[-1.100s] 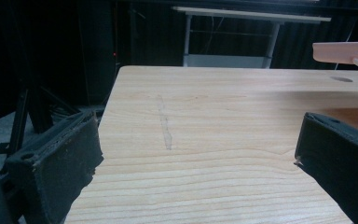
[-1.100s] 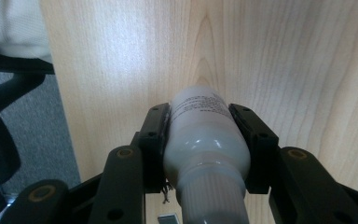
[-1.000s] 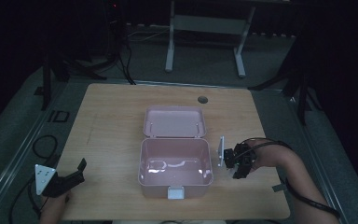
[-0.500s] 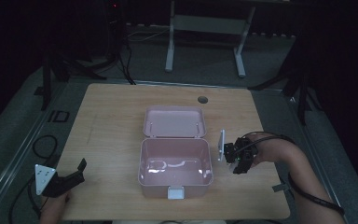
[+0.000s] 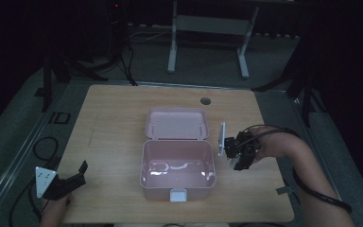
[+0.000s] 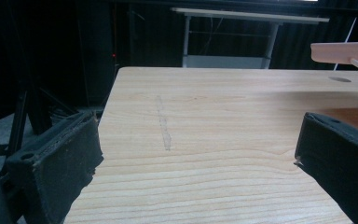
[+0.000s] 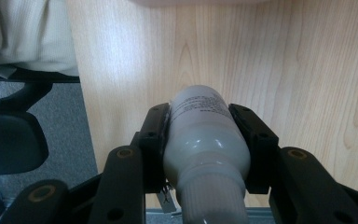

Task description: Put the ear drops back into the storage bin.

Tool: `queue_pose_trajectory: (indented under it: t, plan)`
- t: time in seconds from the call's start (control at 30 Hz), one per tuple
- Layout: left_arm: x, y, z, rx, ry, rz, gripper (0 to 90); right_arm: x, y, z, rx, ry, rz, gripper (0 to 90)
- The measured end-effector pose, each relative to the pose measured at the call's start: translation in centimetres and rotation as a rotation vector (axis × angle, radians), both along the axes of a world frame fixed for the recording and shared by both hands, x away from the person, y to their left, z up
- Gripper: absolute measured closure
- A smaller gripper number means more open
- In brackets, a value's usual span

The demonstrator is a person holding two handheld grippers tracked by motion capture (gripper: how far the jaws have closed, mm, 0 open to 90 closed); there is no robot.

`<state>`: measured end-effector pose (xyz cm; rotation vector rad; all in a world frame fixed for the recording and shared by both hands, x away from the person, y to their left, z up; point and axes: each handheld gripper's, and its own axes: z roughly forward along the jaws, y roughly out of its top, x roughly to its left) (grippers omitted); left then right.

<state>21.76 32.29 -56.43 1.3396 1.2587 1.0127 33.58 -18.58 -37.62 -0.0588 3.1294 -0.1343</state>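
Observation:
An open pink box (image 5: 160, 182) sits mid-table, its lid (image 5: 176, 124) lying flat behind it; the lid's edge (image 6: 340, 51) also appears in the left gripper view. Just right of the box my right gripper (image 5: 240, 153) hangs above the wood. Its jaws are shut on a pale grey bottle (image 7: 205, 135), which lies lengthwise between the pads (image 7: 154, 126) with the table below. My left gripper (image 5: 78, 172) rests at the front left corner, and its jaws (image 6: 198, 140) stand wide open with only bare wood between them.
The wooden table (image 5: 113, 118) has a round cable hole (image 5: 205, 100) at the back. A metal stand (image 5: 208, 28) and cables (image 5: 42, 146) are on the floor beyond and to the left. A dark chair part (image 7: 9, 140) and a light garment (image 7: 28, 32) lie past the table's edge.
My right gripper has lifted a little with the bottle, staying beside the box. The left gripper has kept still.

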Motion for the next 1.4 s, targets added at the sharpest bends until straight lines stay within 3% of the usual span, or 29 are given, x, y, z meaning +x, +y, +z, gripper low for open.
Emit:
queue_pose_trajectory:
  t: [0.57, 1.07, 1.4]
  plan:
    - [0.0, 0.0, 0.0, -0.001, -0.001, -0.003, 0.4, 0.0, 3.8, 1.0, 0.002, 0.005, 0.050, 59.6]
    - [0.0, 0.0, 0.0, -0.003, -0.001, -0.004, 0.4, -0.3, 8.9, -0.1, -0.004, 0.025, 0.145, 59.6]
    - [0.0, 0.0, 0.0, -0.003, 0.001, -0.004, 0.4, -0.4, 9.9, -1.1, -0.006, 0.025, 0.193, 59.6]
